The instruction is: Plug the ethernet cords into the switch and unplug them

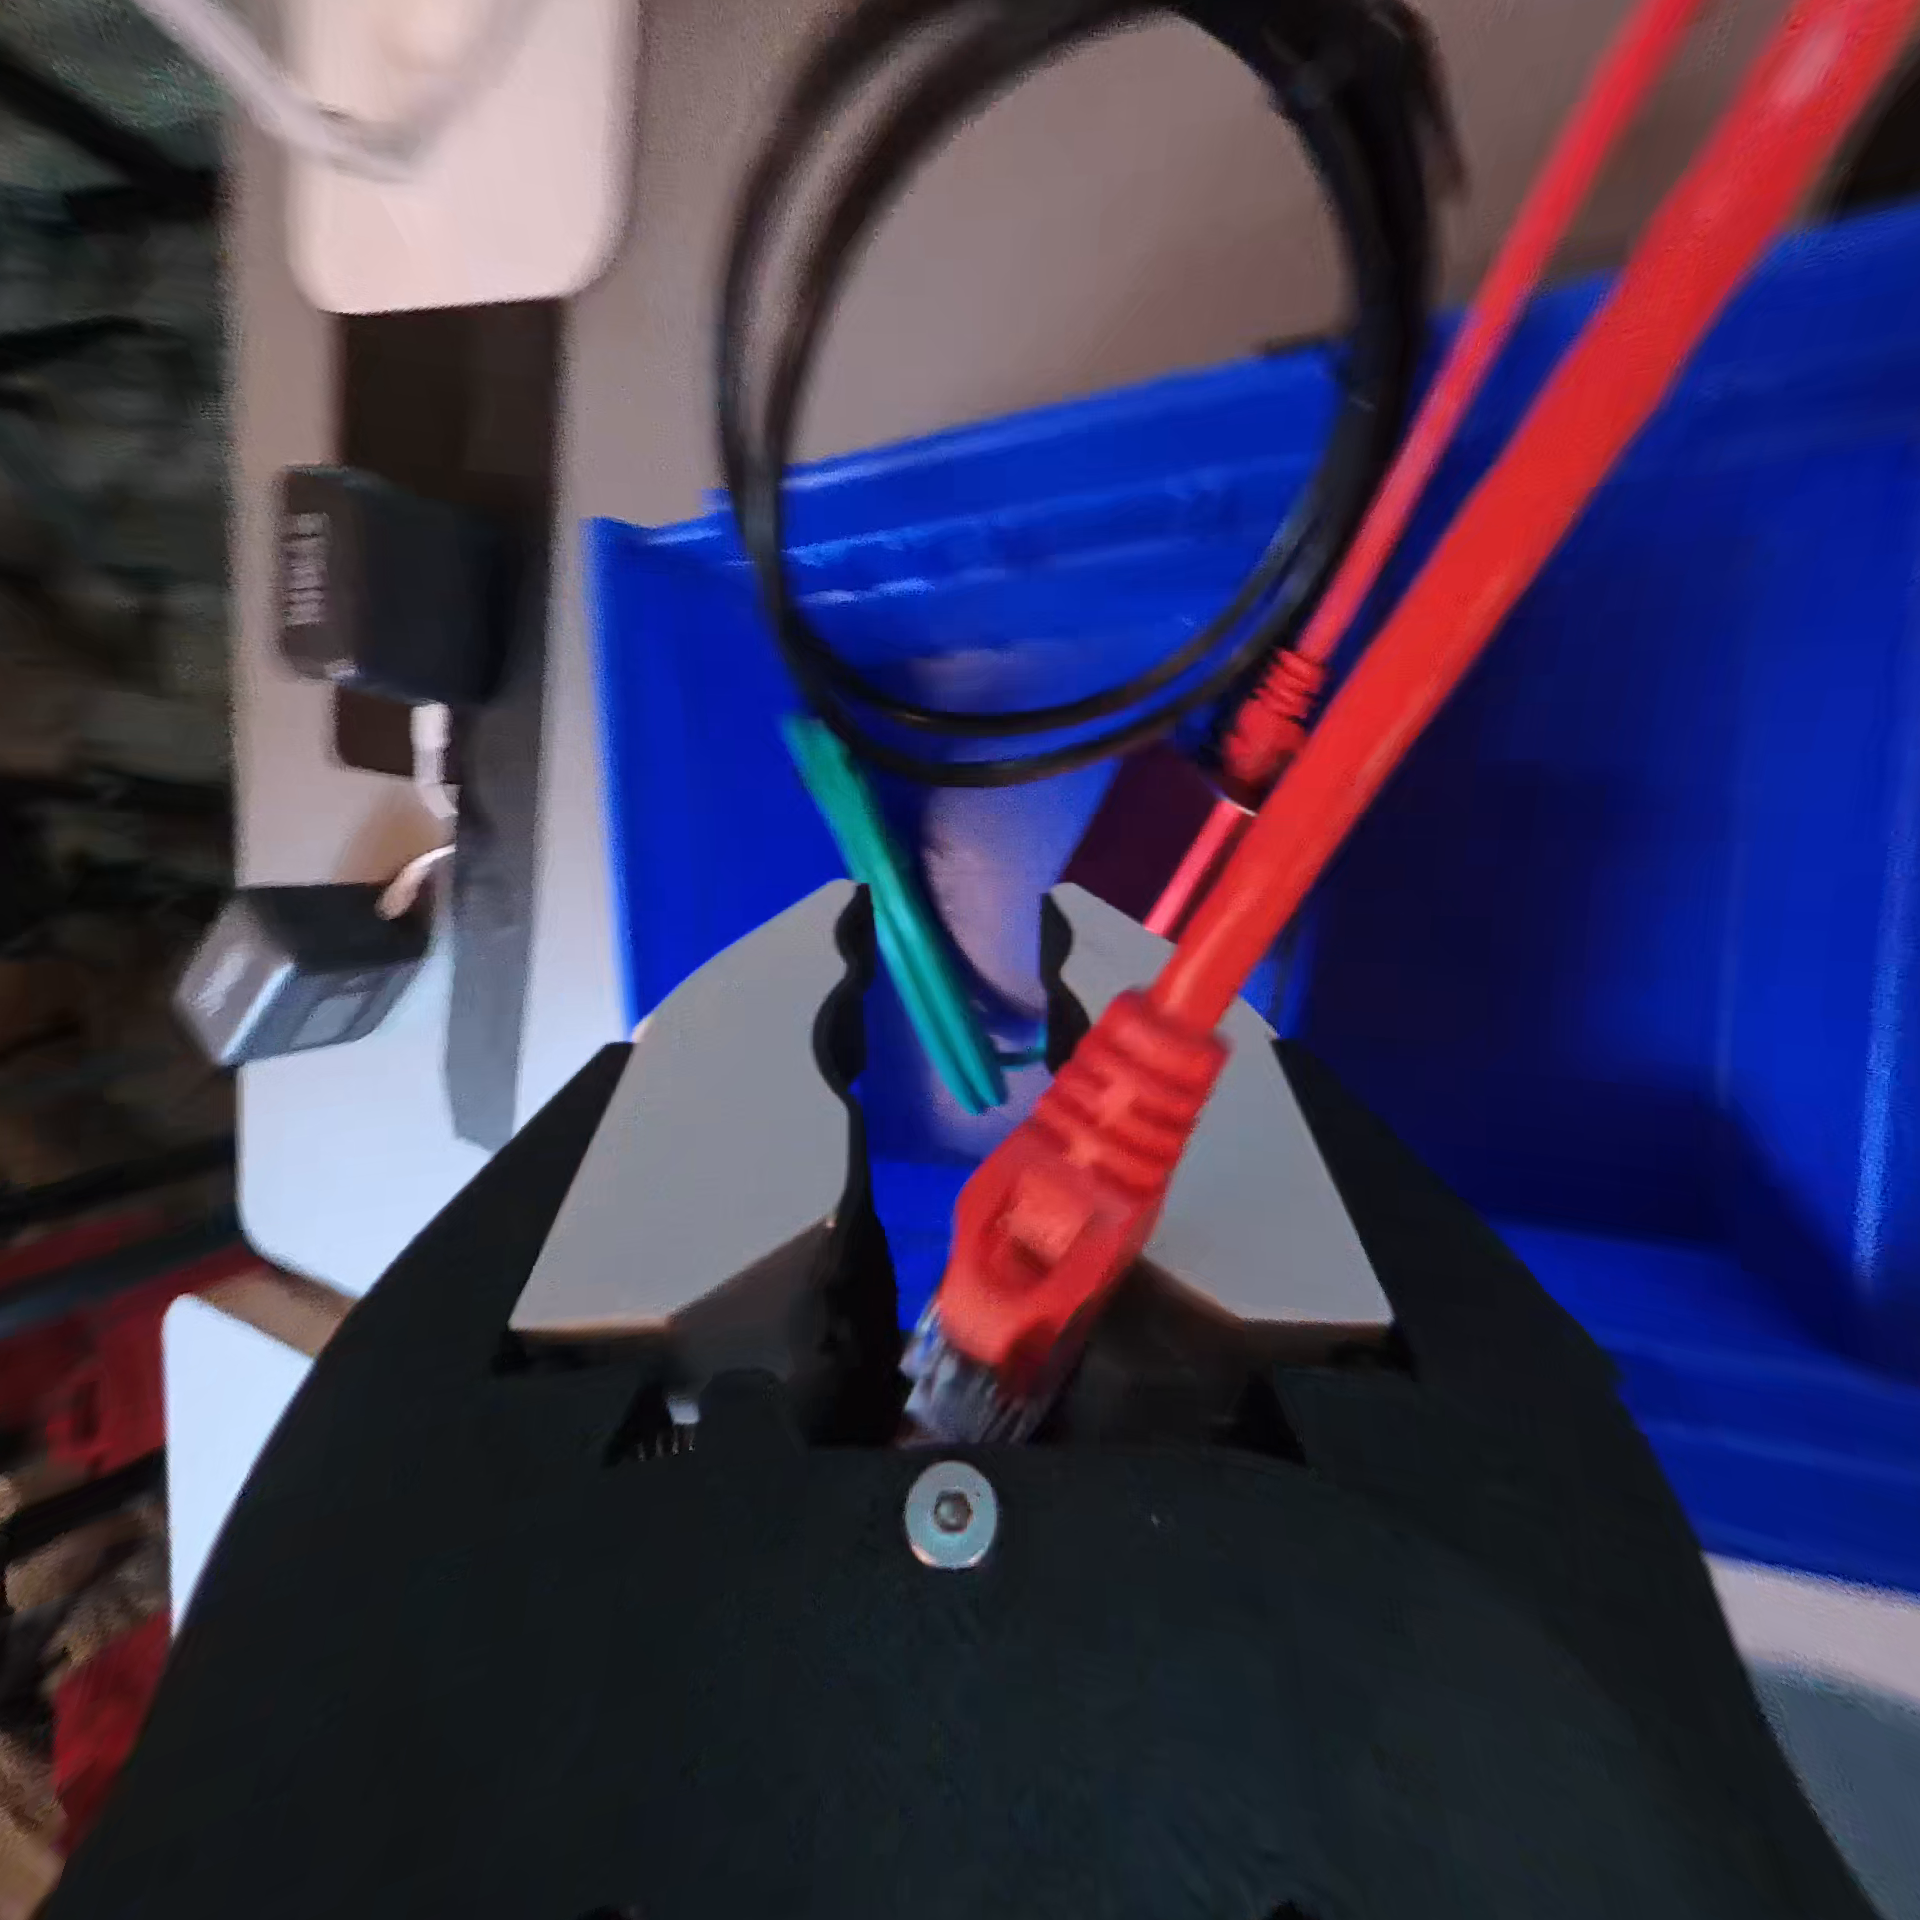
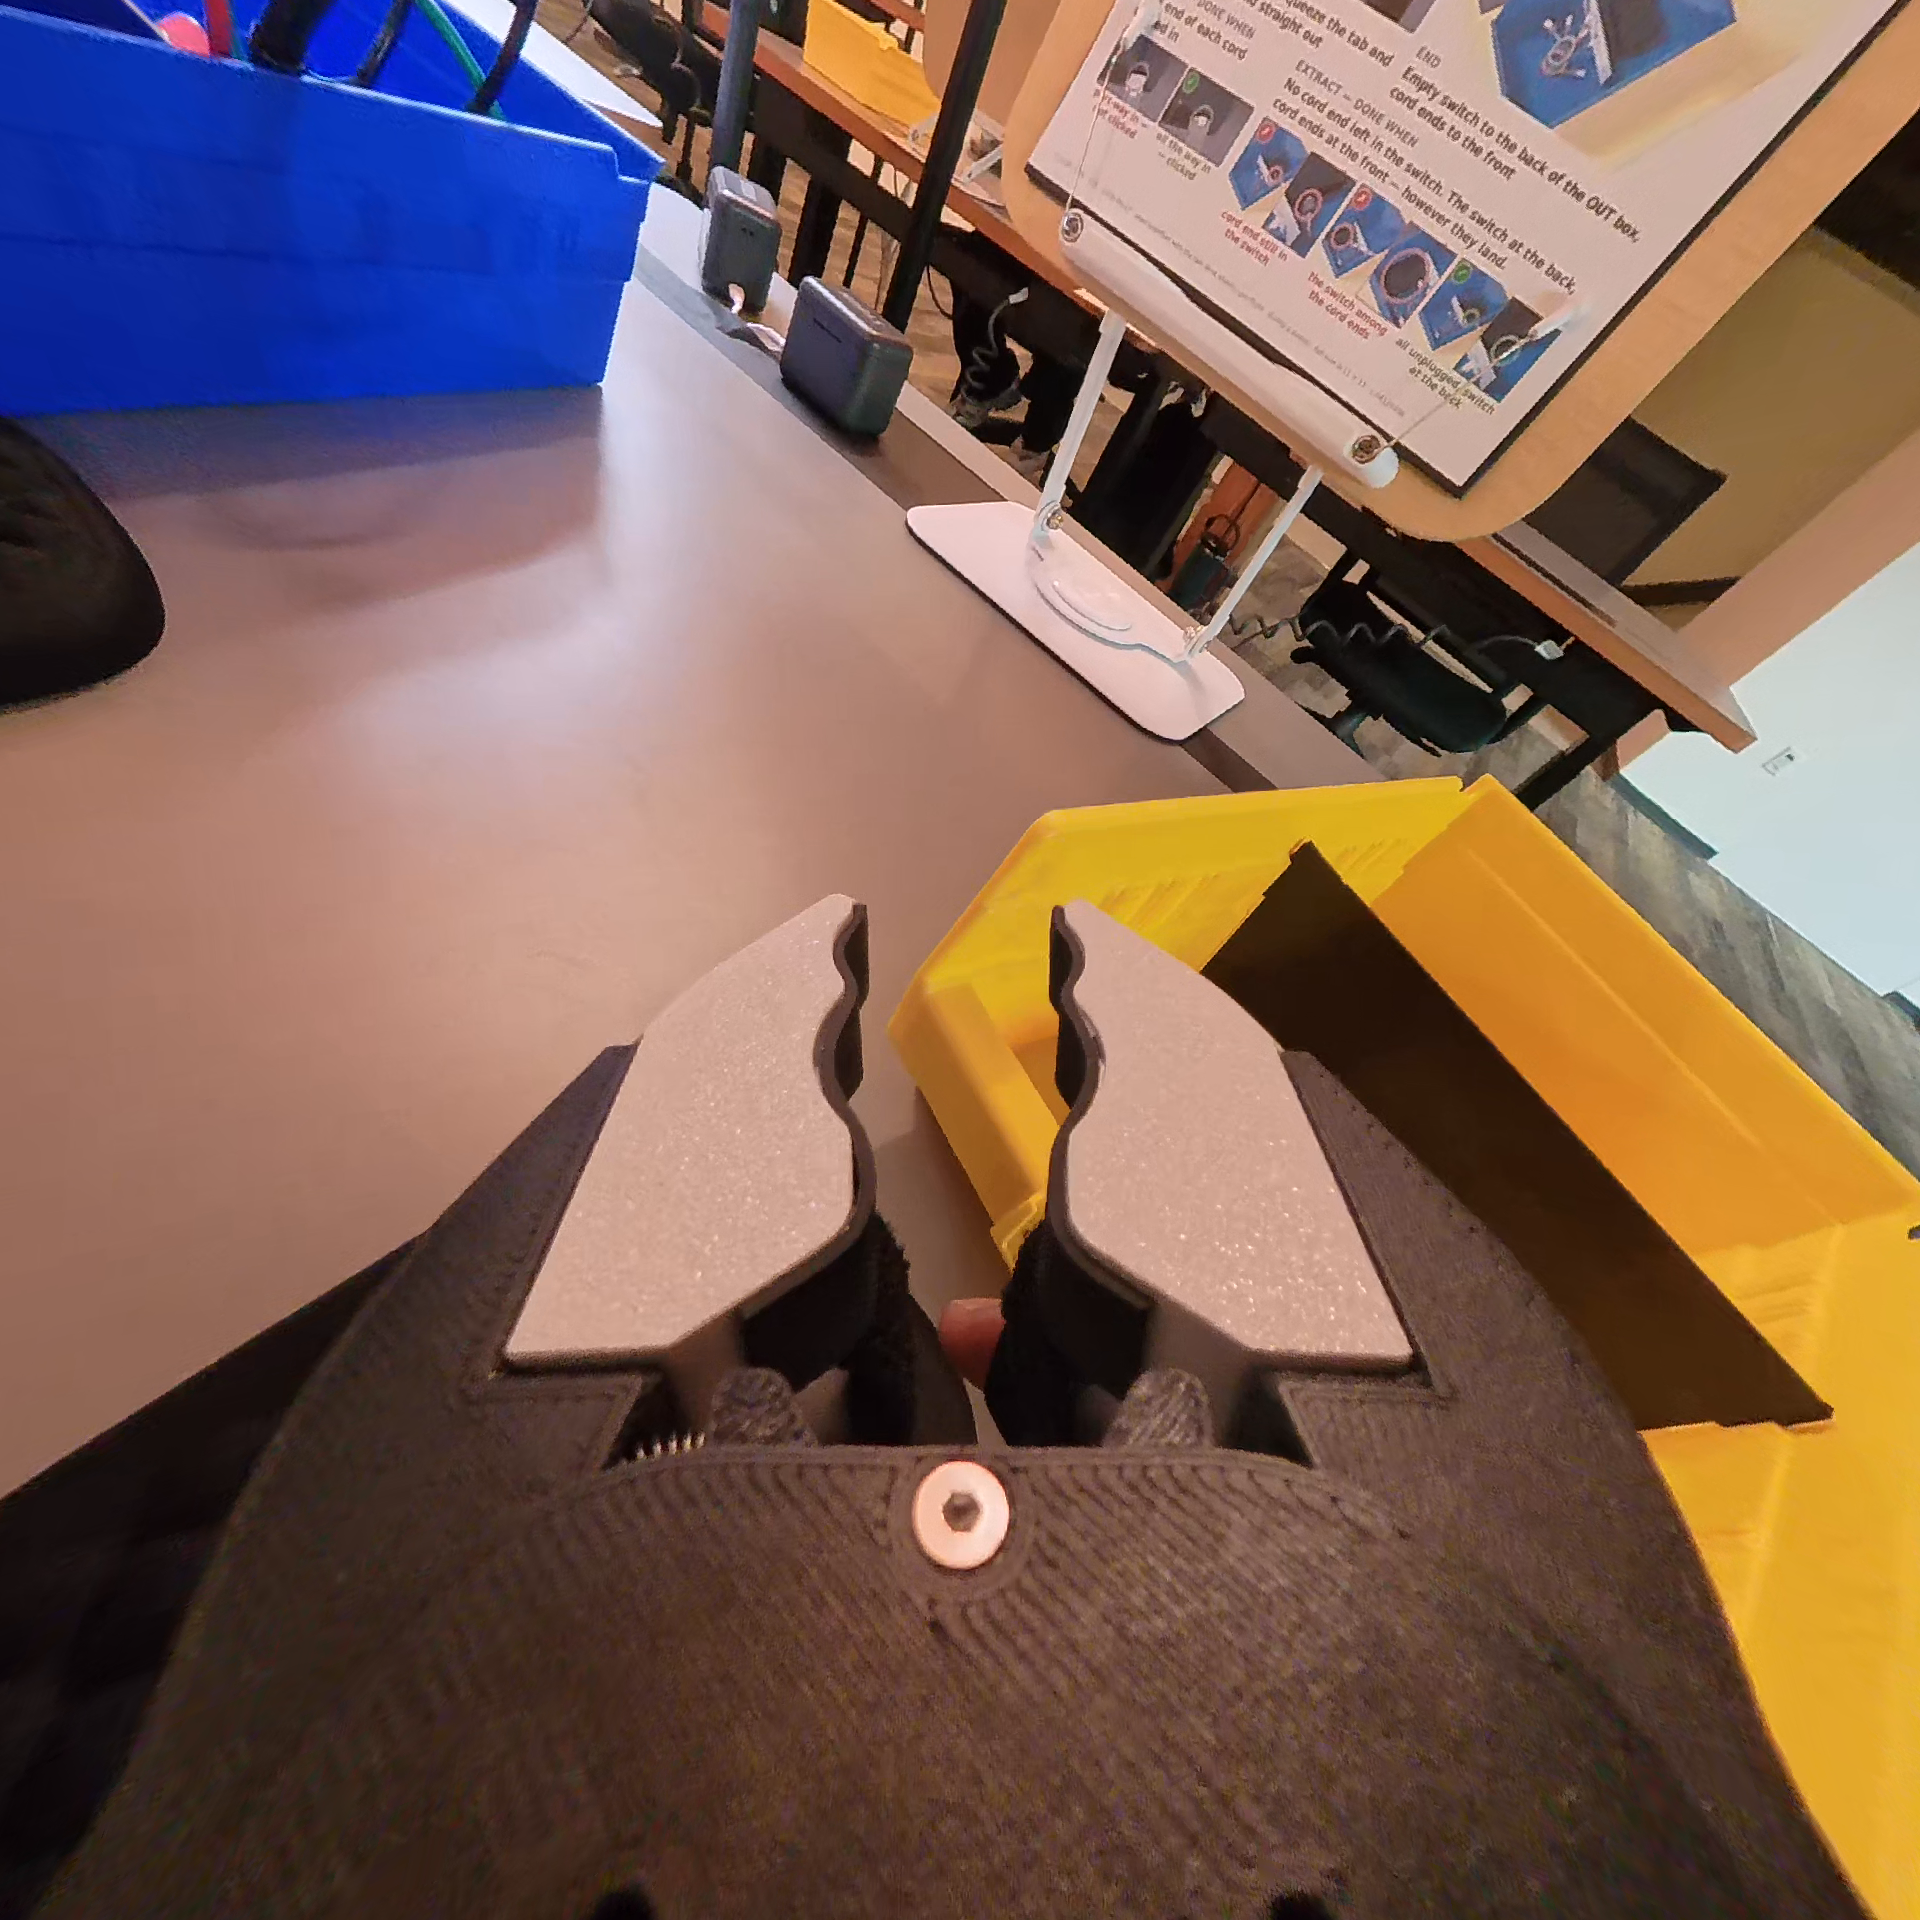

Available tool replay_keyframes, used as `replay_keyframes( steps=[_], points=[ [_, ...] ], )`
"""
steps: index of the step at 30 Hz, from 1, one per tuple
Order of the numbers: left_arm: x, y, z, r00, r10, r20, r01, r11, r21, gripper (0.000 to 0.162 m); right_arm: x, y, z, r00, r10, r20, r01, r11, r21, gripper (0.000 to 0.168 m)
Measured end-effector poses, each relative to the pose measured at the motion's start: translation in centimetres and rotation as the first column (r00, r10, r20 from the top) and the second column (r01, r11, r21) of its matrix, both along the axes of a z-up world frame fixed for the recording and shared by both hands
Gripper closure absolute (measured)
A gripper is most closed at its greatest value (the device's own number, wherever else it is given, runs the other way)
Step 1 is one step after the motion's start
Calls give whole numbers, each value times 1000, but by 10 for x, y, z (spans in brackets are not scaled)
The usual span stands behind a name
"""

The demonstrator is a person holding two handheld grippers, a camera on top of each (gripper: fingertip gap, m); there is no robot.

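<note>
Where it nears the left claw [image 1: 951,904], the red ethernet cord [image 1: 1455,665] blurs.

1. The left gripper [image 1: 951,914] is being shown close up, its grey fingers [image 1: 727,1122] parted by a narrow gap.
2. A red ethernet cord [image 1: 1538,540] is being seen running down from the upper right, its booted plug [image 1: 1070,1195] lying deep between the fingers near their base; whether it is being gripped cannot be told.
3. A second red plug [image 1: 1273,717] is being seen hanging farther back.
4. A black cord loop [image 1: 1371,343] is being seen dangling over the blue bin [image 1: 1662,831].
5. A green cord [image 1: 904,935] is being seen slanting into the gap.
6. The whole view is being smeared by motion blur.
</note>
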State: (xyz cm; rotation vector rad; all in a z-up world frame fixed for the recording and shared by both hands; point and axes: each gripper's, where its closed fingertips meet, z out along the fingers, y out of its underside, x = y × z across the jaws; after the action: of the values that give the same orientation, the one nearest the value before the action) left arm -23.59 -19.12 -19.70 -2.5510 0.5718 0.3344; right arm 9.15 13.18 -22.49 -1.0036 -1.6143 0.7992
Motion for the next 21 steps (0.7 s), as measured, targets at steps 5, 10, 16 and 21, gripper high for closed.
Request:
replay_keyframes(
  steps=[5, 10, 16, 21],
  points=[
    [-25, 1, -16, 970, 241, 39, -242, 970, 24, 108, -1, -4, -1, 1000, 10, 5, -10, 1000, 8, 135],
    [-31, 9, -30, 966, 257, -22, -257, 966, 18, 147, 2, -3, 0, 1000, 4, 16, -5, 999, 41, 135],
    [-37, 10, -10, 932, 362, -1, -361, 929, 84, 153, 6, 0, 3, 1000, -7, 2, 6, 999, 39, 135],
    [-40, 10, 43, 905, 425, -6, -410, 877, 251, 157, 6, -2, 3, 1000, -1, 0, 1, 999, 39, 135]
  ],
)
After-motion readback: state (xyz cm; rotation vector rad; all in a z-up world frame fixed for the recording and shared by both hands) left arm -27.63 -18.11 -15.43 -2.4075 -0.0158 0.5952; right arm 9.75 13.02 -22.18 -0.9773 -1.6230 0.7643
